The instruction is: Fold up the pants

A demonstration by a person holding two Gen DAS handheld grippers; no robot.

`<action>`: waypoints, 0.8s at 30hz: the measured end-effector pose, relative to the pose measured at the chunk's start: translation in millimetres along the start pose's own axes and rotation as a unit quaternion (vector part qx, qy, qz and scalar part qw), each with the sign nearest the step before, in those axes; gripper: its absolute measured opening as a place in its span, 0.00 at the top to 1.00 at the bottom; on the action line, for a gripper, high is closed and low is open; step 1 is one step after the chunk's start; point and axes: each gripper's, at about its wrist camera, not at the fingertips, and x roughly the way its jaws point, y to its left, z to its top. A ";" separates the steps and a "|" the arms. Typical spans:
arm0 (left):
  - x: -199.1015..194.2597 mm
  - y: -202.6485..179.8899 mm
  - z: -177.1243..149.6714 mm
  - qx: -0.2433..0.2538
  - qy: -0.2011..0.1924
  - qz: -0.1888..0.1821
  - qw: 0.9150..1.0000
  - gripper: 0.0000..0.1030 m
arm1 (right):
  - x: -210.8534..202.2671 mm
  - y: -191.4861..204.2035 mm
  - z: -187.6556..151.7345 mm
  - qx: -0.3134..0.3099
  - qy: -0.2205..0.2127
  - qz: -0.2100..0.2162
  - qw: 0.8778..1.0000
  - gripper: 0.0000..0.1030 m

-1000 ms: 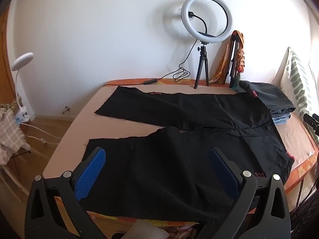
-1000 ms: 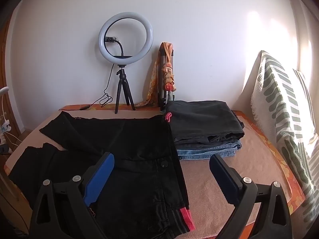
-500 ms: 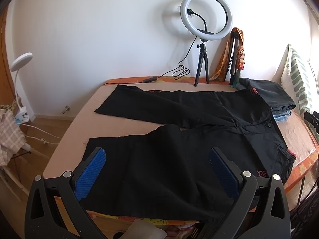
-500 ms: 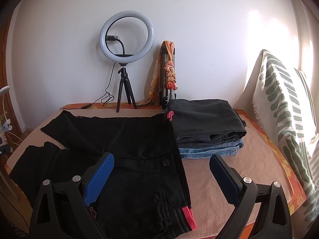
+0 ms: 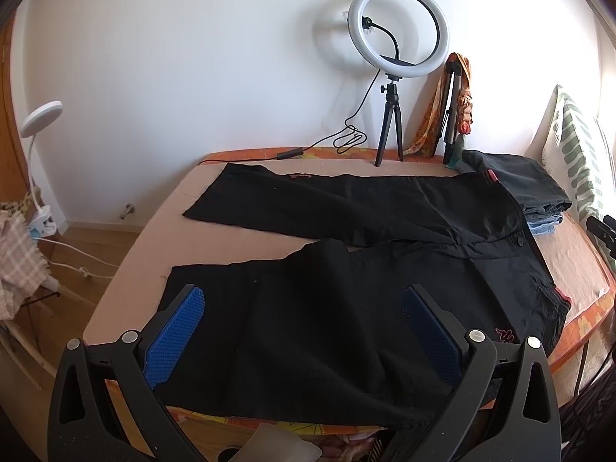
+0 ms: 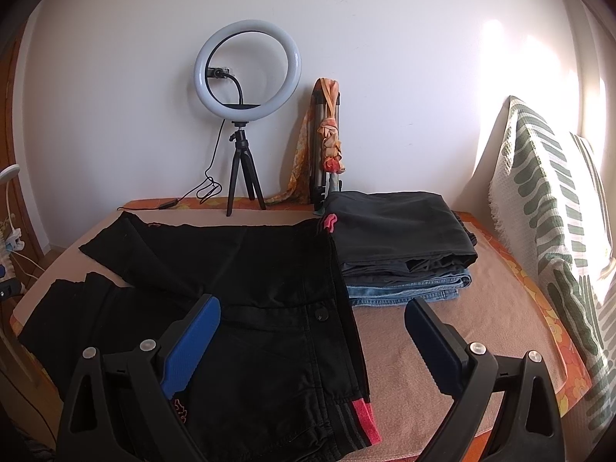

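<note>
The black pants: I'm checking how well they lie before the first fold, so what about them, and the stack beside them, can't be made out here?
- Black pants, left wrist view: the near edge sits behind the open left gripper.
- Right wrist view: the near waistband corner is cut off by the frame edge and the open right gripper.
- Folded stack: its lower layers are covered by the dark top garment.
- Pink logo: too small to read.

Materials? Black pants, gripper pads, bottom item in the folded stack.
Black pants: matte woven cloth, probably cotton blend; lies limp and creased. Pads: blue, likely rubber; fine grid texture. Bottom of folded stack: denim; faded blue, stitched hem.
</note>
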 end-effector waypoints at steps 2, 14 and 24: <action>0.0 0.2 0.2 0.000 0.000 0.000 1.000 0.00 | 0.2 0.2 0.2 0.000 0.000 0.000 1.000 0.05; -0.5 0.2 -0.7 0.001 0.001 -0.002 1.000 0.00 | 0.4 0.4 -0.2 0.000 0.001 0.002 1.000 0.05; -0.6 -0.5 -0.8 0.000 0.002 -0.003 1.000 0.01 | 0.3 0.8 -0.1 0.000 0.001 0.002 1.000 0.05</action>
